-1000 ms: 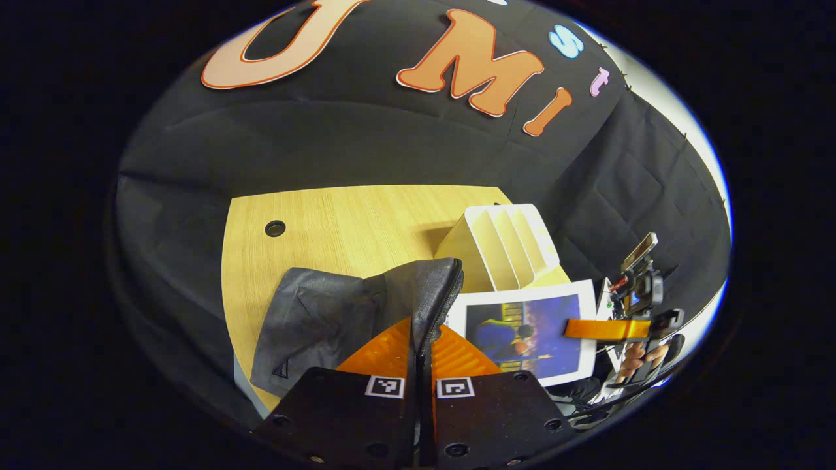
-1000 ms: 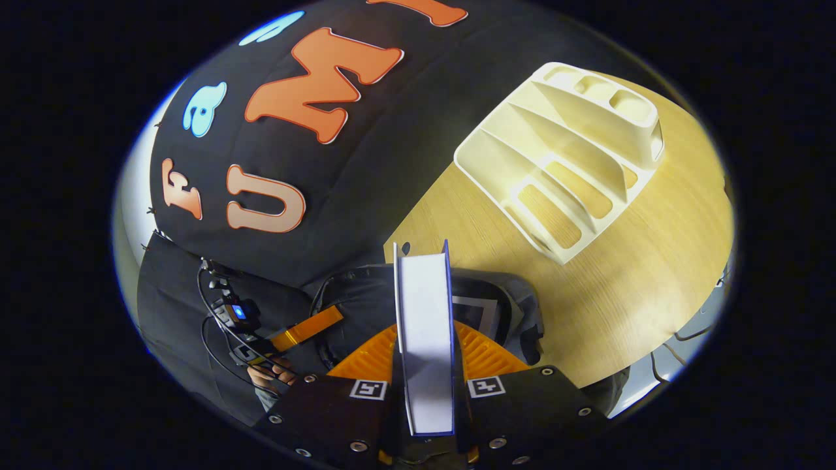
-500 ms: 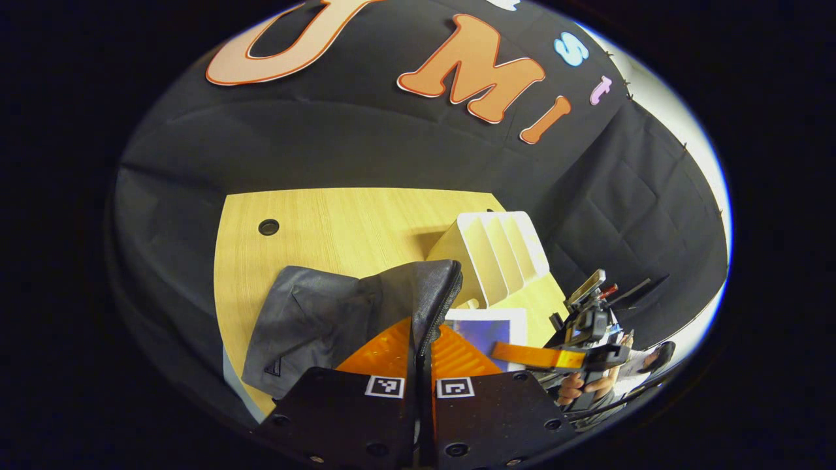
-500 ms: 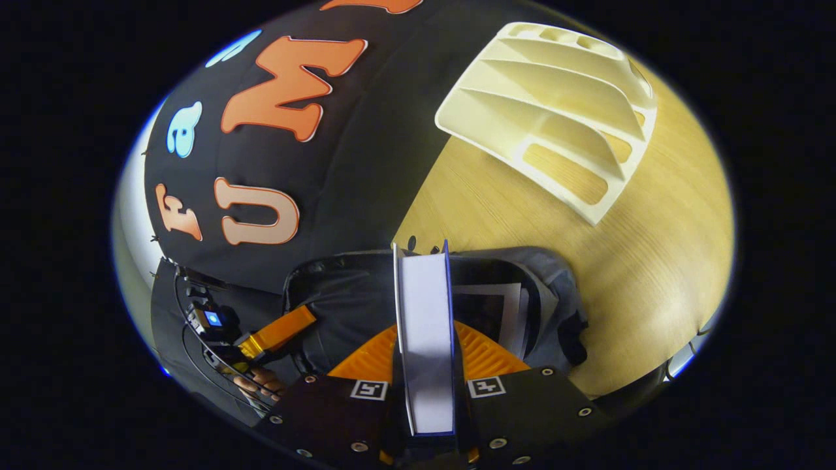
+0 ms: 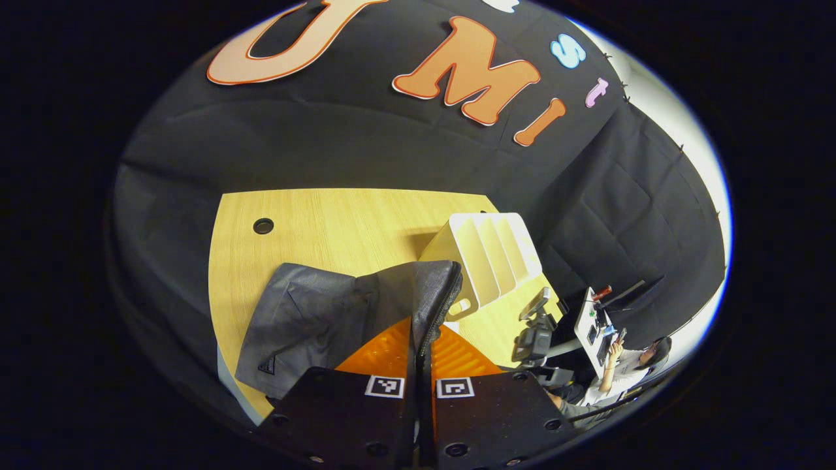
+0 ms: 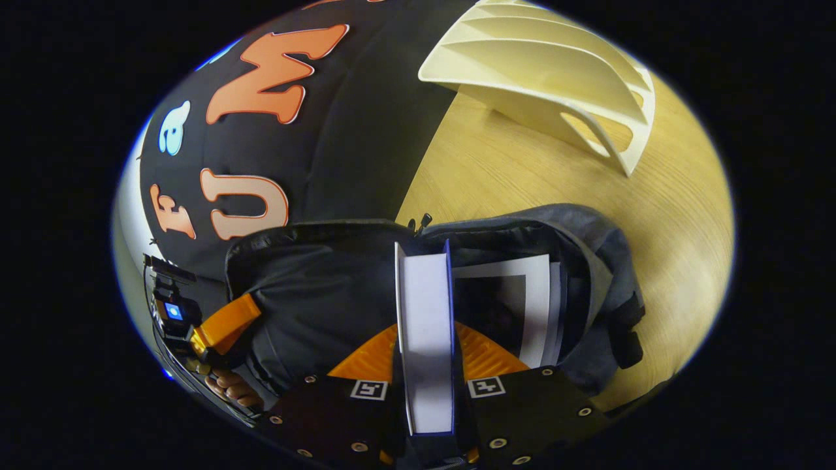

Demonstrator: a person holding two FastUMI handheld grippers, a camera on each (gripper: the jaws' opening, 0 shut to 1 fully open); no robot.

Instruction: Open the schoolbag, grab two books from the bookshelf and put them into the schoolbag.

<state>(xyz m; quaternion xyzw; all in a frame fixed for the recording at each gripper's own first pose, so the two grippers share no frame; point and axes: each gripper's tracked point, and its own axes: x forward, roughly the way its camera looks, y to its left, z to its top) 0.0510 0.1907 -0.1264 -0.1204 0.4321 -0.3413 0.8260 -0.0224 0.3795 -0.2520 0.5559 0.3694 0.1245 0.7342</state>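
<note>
Presently, a white-paged, blue-covered book (image 6: 424,339) is gripped upright by the right claw (image 6: 426,365) directly above the dark grey fabric schoolbag's (image 6: 313,294) mouth, whose zipped edge is pinched by the left claw (image 5: 419,349).

Left gripper view: high, facing wall across table (image 5: 313,222). Right gripper view: close above schoolbag (image 6: 313,287). Shared: bookshelf (image 5: 486,254).

Left gripper (image 5: 420,339) fingers pinched together; right gripper (image 6: 424,339) fingers clamp something between them.
</note>
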